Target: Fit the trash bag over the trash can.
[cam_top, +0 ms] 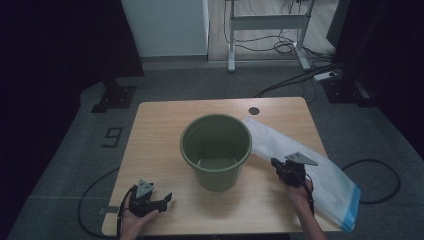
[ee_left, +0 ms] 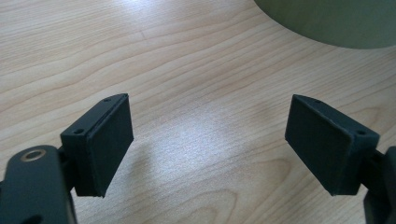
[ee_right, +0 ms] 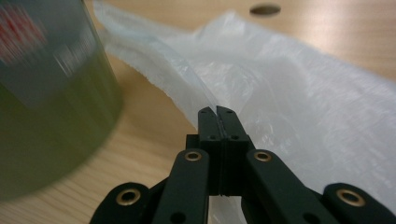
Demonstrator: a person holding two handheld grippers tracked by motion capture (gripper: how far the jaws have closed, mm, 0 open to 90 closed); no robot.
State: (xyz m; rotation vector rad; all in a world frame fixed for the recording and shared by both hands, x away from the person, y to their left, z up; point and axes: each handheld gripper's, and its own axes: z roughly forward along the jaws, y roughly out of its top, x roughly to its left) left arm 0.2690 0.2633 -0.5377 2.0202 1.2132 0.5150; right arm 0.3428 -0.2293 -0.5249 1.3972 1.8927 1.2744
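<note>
Your right gripper is pinching the thin, crinkly edge of the translucent white plastic bag, jaws clamped together on the film; the bag is lying flat along the right side of the pale wood-grain table. The round, smooth green bucket is standing mid-table, crowding the bag's left edge. Your left gripper is resting near left, jaws wide apart over bare wood.

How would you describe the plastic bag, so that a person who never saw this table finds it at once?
On the wooden table stands a green bucket. To its right lies the plastic bag, long and flat, one end hanging past the table's edge. It is the only translucent white thing, with a blue end, and the right gripper pinches its edge.
</note>
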